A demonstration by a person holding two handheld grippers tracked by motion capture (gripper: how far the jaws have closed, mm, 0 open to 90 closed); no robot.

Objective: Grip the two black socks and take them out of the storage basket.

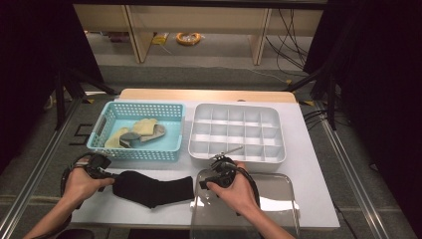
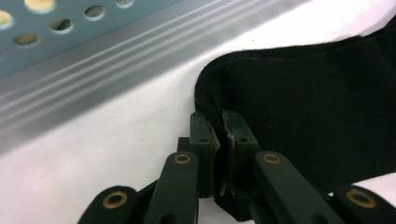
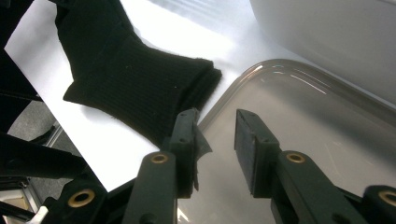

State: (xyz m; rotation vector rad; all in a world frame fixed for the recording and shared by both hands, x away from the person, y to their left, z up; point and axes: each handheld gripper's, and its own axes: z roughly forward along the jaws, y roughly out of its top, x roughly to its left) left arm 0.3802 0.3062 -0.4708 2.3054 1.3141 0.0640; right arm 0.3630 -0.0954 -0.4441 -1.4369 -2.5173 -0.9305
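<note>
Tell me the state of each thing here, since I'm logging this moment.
black sock: flat on the table, one end pinched.
left gripper: shut on the sock's edge.
right gripper: open, nothing between the jaws, over the clear lid.
clear lid: off, lying flat on the table.
white divided tray: uncovered, compartments empty.
blue basket: holds several socks.

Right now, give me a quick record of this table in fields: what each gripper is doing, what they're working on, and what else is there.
work item: black sock, lying flat on the white table
left gripper: jaws pinched shut on the sock's edge
right gripper: jaws open, nothing between them, above the clear lid beside the sock's cuff
blue basket: holds yellow and grey socks
white divider tray: compartments look empty
clear lid: flat at the near right of the table
</note>
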